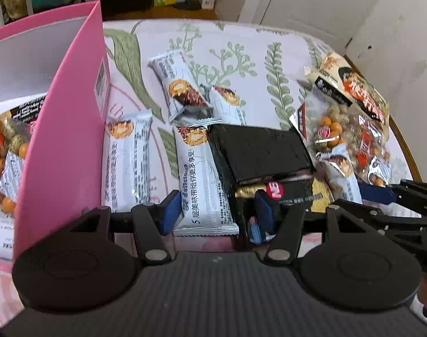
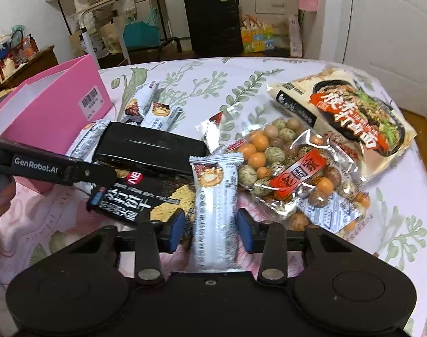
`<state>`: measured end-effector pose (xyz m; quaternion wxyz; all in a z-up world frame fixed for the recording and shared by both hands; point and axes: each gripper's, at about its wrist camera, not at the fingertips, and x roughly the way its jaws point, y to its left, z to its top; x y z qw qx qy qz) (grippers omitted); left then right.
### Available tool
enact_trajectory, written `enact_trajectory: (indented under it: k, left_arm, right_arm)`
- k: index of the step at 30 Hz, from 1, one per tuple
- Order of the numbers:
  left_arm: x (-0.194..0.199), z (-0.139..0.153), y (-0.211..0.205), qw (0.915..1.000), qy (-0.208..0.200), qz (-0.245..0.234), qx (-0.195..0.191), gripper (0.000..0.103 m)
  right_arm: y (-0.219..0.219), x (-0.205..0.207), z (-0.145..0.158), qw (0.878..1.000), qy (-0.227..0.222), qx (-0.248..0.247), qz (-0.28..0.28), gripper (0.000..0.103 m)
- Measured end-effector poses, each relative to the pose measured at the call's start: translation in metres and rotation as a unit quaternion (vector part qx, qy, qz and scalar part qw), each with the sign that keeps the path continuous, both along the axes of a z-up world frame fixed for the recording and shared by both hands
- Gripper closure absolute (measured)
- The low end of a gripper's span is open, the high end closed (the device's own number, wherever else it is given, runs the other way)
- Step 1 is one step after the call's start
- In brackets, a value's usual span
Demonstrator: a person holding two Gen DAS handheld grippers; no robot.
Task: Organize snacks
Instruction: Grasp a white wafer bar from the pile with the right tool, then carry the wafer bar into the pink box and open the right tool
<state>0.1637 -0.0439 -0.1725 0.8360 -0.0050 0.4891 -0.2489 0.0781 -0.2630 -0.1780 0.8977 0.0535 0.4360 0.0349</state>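
Note:
My left gripper [image 1: 217,210] is open, its jaws on either side of a white snack bar [image 1: 203,179] lying on the floral tablecloth. A black cracker pack [image 1: 292,193] and a black box [image 1: 255,151] lie just to its right. My right gripper [image 2: 210,229] is open around another white snack bar [image 2: 214,210], its pads clear of the wrapper. A pink box [image 1: 64,129] at the left holds several snacks. The box also shows in the right wrist view [image 2: 53,112]. The left gripper's arm [image 2: 45,165] shows over the black cracker pack [image 2: 134,199].
More white bars [image 1: 129,160] lie beside the pink box. A clear bag of coated nuts [image 2: 286,168] and a noodle packet [image 2: 353,112] lie at the right. The table's rounded edge [image 1: 404,146] is close on the right. A black suitcase [image 2: 213,19] stands behind the table.

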Motion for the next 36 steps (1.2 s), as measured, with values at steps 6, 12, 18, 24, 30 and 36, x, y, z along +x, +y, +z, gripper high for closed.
enact_trajectory:
  k: [6, 12, 18, 24, 30, 36]
  left_arm:
    - [0.004, -0.004, 0.001, 0.9998, 0.004, 0.006, -0.020, 0.051]
    - [0.008, 0.000, 0.006, 0.9988, 0.034, 0.019, -0.031, 0.069]
    - [0.008, -0.001, 0.008, 0.9978, 0.045, 0.030, -0.038, 0.069]
    - [0.005, 0.004, 0.008, 0.9976, 0.057, 0.028, -0.027, 0.071]
    - [-0.004, 0.018, 0.010, 0.9986, 0.041, 0.032, -0.004, 0.072]
    - [-0.022, 0.038, 0.024, 0.9984, 0.034, 0.039, -0.021, 0.072]
  right_arm:
    - [-0.013, 0.004, -0.007, 0.999, 0.018, 0.025, -0.032, 0.069]
    - [-0.013, 0.001, -0.003, 0.997, 0.020, 0.045, -0.055, 0.073]
    - [-0.014, -0.001, 0.014, 0.996, 0.013, 0.073, -0.056, 0.073]
    - [-0.009, 0.004, 0.018, 0.994, 0.034, 0.081, -0.063, 0.072]
    - [-0.004, 0.004, 0.025, 0.990, 0.062, 0.107, -0.071, 0.073]
    - [0.009, 0.001, 0.039, 0.987, 0.063, 0.136, -0.058, 0.072]
